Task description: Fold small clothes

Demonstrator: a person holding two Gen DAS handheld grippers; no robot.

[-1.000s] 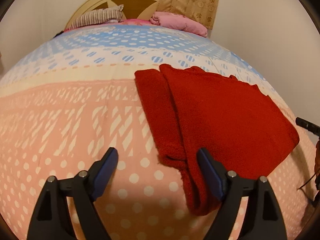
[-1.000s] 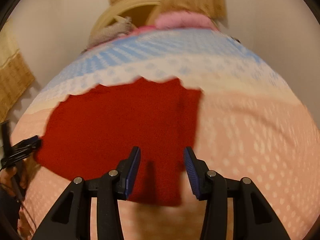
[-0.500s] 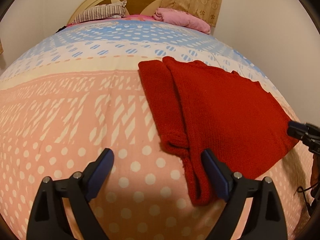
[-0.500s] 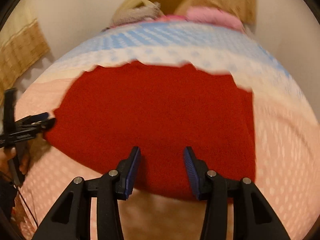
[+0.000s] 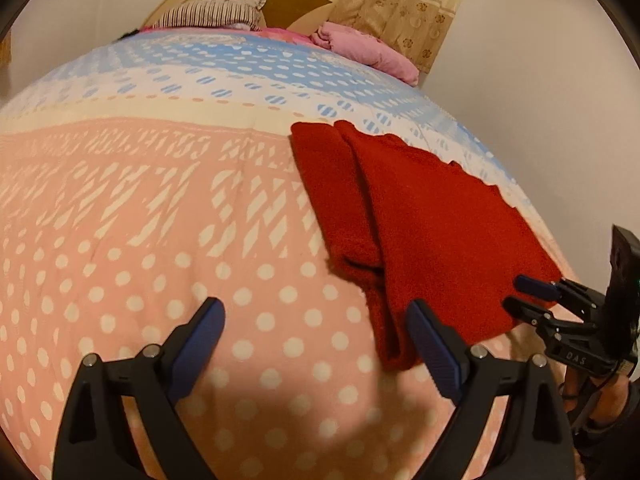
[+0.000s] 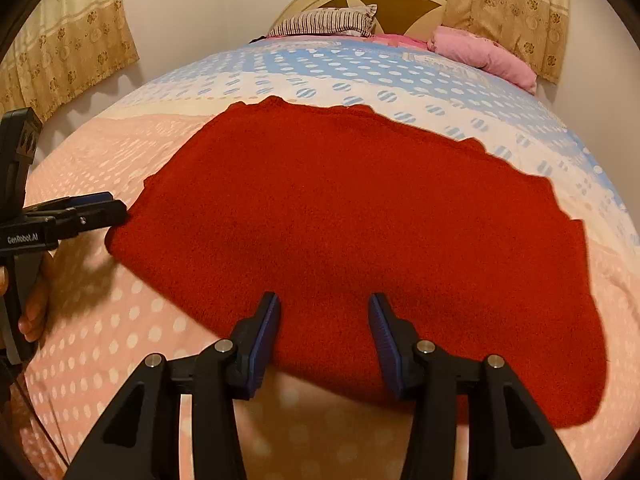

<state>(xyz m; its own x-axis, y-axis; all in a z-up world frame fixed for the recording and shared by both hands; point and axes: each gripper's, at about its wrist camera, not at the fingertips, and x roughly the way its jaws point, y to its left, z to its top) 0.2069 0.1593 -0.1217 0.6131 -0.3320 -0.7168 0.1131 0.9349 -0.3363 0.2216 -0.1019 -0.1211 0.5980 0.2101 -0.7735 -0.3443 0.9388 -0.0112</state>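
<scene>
A red knitted garment (image 6: 360, 216) lies flat on the bed (image 5: 140, 220), filling the middle of the right wrist view and sitting right of centre in the left wrist view. In the right wrist view its long axis runs from the left edge towards the lower right; in the left wrist view a narrow folded strip along its left side runs from upper centre down towards the lower middle. The left gripper (image 5: 316, 344) hovers over the dotted pink cover, its jaws spread wide and having just been opening, nothing between them; its right jaw is just beside the strip's lower end. The right gripper (image 6: 324, 340) hangs over the garment's near edge, jaws parted, not pinching the cloth. A striped pillow (image 6: 324, 20) and a pink pillow (image 6: 484, 56) lie at the headboard
</scene>
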